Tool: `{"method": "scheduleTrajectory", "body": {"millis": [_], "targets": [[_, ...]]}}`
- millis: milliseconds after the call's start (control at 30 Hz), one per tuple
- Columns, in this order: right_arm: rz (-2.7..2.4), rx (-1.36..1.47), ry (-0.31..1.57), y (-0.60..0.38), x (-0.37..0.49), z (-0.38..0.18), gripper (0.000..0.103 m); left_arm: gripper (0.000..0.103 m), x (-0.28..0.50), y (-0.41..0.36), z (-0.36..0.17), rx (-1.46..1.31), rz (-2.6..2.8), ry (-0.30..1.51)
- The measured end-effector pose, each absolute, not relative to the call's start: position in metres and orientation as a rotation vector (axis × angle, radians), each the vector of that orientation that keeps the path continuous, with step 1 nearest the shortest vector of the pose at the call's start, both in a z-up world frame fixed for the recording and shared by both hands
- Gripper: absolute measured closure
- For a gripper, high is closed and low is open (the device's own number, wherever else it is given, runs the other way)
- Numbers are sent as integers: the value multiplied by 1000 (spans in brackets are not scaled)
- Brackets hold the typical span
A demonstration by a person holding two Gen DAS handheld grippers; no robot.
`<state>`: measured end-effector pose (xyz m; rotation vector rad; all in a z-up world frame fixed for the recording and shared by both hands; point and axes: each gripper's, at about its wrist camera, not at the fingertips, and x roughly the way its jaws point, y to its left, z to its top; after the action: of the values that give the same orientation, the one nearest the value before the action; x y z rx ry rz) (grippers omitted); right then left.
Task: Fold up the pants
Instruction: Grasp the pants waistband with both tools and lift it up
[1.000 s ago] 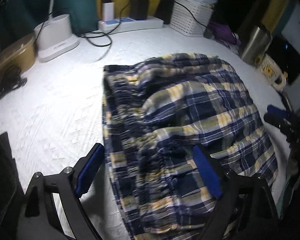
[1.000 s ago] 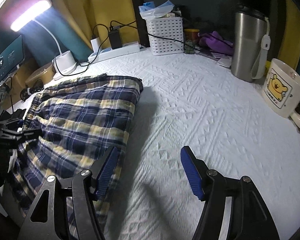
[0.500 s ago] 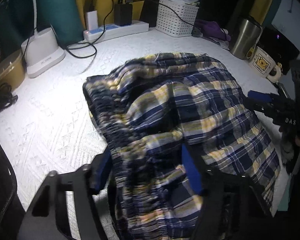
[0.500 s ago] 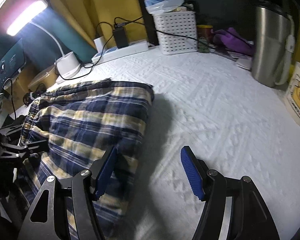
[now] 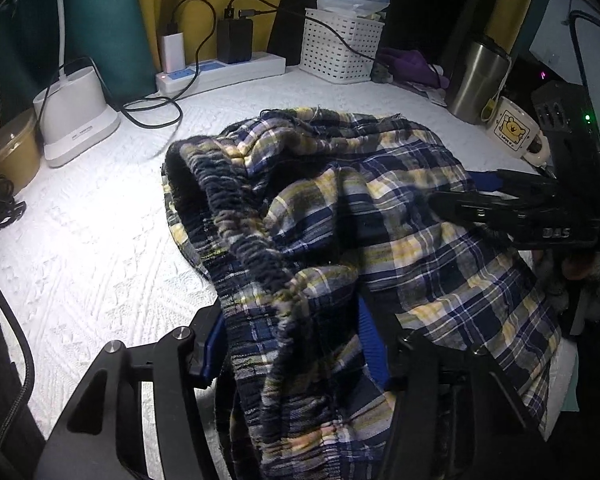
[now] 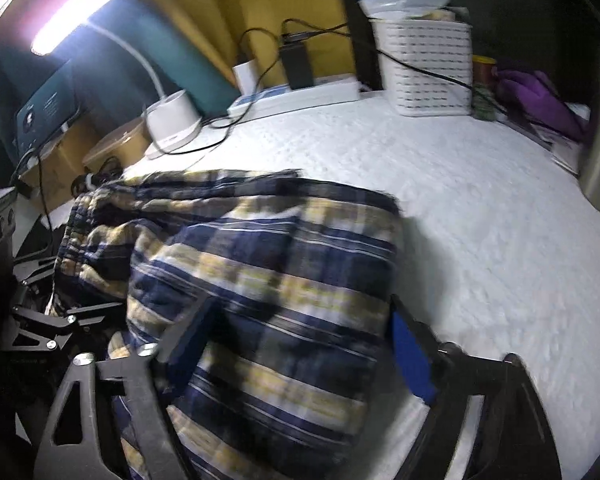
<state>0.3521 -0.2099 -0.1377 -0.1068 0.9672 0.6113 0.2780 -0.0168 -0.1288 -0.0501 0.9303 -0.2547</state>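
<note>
Plaid pants point(image 5: 340, 240) bunched on the white textured surface point(image 5: 92, 232), elastic waistband heaped toward the left gripper point(image 5: 292, 340). Jaws there closed in on waistband cloth, pinching it. Right gripper point(image 6: 296, 344) straddling the folded leg edge, blue pads on either side of thick cloth; whether clamped or merely set around it, cannot tell through the blur. Risks, as judged from here: a thin pinch on gathered elastic slipping out mid-lift; layers sliding apart and spoiling the fold; uneven pulls from the two sides twisting the bundle. Mug point(image 5: 514, 130) and steel tumbler point(image 5: 476, 80) near the far right edge, liable to be caught by a wide swing. Charger cables point(image 5: 156, 108) behind, likewise snaggable.
</note>
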Motion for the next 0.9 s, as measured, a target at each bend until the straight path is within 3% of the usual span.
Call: {"method": "scheduleTrajectory", "body": {"millis": [133,200,267,900], "targets": [[604,-120,963,-208,350,-138,50,55,276,-19,-128,-33,-255,922],[618,-114,968,-207,349,-138,71,65,275,-22,-127,-31,-268,922],[630,-122,969,-205,345,-139,80,72,275,-25,-126,-30,-279,926],[628,-135,797,-215,301,-93,84,78,245,-31,-81,-15,-269,792]]}}
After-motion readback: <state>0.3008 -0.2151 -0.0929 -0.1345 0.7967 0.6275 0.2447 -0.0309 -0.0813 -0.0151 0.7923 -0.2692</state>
